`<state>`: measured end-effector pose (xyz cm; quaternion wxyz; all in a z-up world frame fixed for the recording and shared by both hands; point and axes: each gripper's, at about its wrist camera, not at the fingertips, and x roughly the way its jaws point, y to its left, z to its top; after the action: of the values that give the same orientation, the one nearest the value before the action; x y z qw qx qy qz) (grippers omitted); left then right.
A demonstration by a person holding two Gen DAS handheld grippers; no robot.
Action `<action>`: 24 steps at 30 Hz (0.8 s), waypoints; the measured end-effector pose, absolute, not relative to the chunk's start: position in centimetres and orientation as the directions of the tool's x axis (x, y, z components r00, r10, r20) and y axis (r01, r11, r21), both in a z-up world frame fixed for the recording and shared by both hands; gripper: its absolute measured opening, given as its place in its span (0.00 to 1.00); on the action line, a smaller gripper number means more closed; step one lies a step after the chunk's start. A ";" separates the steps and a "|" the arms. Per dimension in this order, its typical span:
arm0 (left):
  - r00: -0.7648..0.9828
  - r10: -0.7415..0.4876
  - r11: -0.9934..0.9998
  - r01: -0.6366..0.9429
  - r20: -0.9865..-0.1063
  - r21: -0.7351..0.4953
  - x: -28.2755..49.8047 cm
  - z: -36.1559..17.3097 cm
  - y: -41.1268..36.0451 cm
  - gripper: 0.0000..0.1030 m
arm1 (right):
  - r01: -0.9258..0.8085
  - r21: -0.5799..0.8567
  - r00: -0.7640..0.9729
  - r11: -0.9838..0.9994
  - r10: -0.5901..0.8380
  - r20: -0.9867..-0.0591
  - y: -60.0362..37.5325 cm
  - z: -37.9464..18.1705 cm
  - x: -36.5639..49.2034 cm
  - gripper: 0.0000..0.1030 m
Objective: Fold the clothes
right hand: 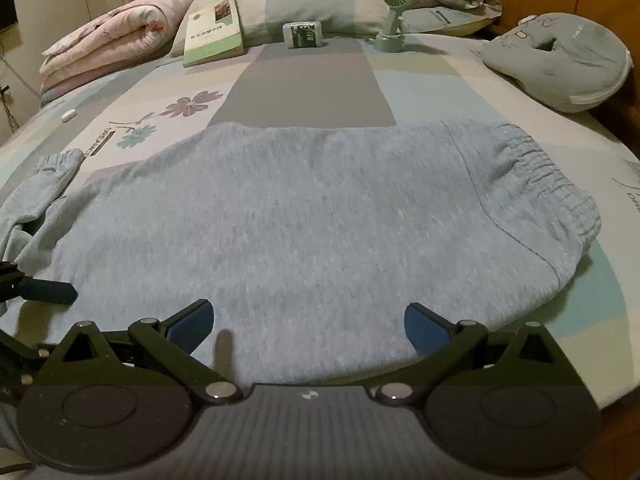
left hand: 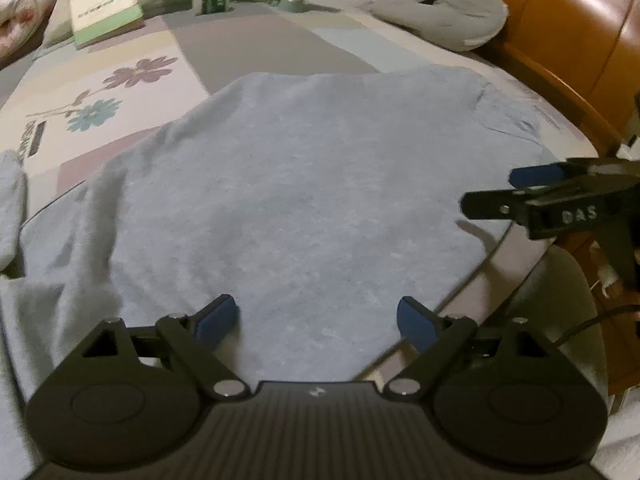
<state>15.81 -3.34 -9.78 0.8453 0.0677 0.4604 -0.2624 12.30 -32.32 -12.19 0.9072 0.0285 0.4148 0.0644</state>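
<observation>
Right wrist view: pillow (right hand: 320, 4) reads "DREAMCITY"; both grippers' jaws spread above grey sweatpants (right hand: 304, 216).

Light grey sweatpants (right hand: 304, 232), spread flat across the bed, elastic waistband to the right, cuffed leg left

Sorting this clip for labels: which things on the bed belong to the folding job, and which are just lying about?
Belongs to the job:
- grey sweatpants, spread flat
- left tool, open
- right tool, open

Just lying about:
- book
- small green fan
- grey cushion
- rolled pink quilt
- pillow
- small box
</observation>
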 end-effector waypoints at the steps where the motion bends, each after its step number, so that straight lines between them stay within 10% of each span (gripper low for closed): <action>1: 0.437 -0.374 0.854 0.506 -0.818 -0.120 15.9 -9.5 -3.1 0.85 | -0.095 0.107 0.647 0.990 0.143 -0.749 -32.2 -12.0 12.2 1.00; 24: 0.562 0.123 0.927 0.230 -0.818 0.297 27.2 -5.3 7.6 0.85 | -0.215 0.349 0.639 0.912 0.402 -0.656 -31.9 -10.5 13.6 1.00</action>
<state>27.19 7.56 -5.31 0.8634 0.1890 0.4669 -0.0309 13.64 -31.93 -10.46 0.8973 0.1201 0.3884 0.1719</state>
